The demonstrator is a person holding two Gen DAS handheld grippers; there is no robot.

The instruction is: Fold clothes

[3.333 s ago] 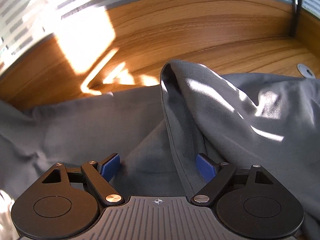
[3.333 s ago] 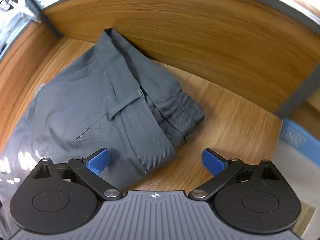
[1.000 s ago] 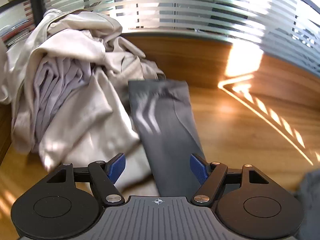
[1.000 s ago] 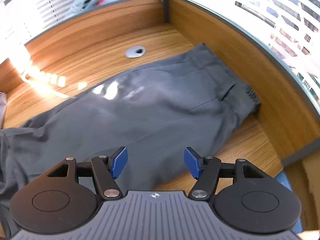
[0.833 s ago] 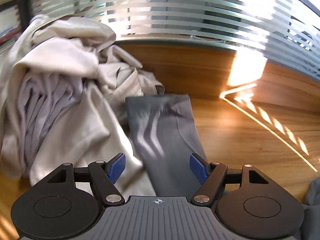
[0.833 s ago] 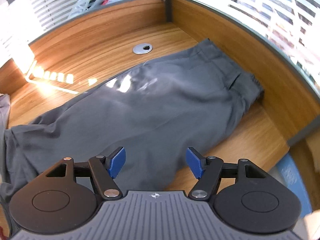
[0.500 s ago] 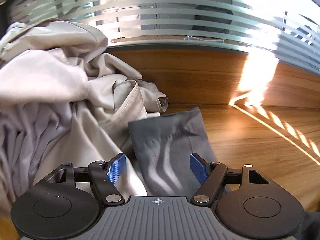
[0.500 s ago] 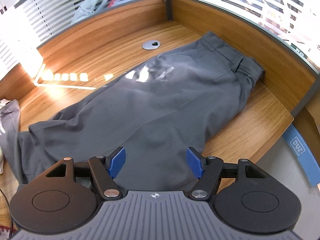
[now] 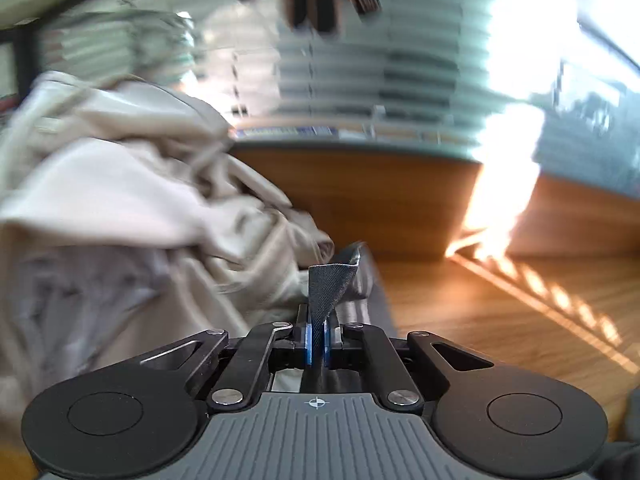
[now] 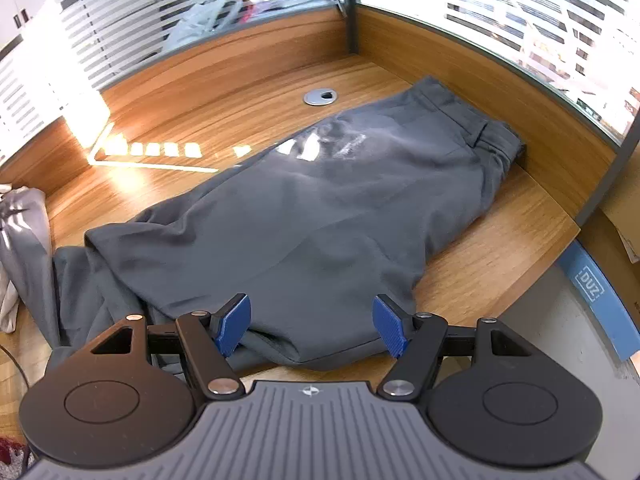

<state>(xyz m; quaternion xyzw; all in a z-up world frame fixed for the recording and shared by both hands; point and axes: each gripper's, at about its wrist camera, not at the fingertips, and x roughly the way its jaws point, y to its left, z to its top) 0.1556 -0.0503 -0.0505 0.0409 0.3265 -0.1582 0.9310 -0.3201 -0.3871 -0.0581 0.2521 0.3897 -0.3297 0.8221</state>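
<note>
Trousers (image 10: 320, 208) spread flat on the table (image 10: 224, 92), hem end pinched.
My left gripper (image 9: 316, 340) clamps the hem; my right gripper (image 10: 312, 324) hovers wide over the near edge.

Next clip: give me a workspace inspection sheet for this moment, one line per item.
Surface: wooden desk, sunlit patches.
Job's things: grey trousers laid flat, waistband toward the right partition.
Clutter: heap of beige clothes beside the trouser leg end.
Tools: left tool shut on the trouser hem; right tool open above the trousers' near edge.
Cables: nothing seen; grommet empty.
Surroundings: striped glass partitions, blue box.
</note>
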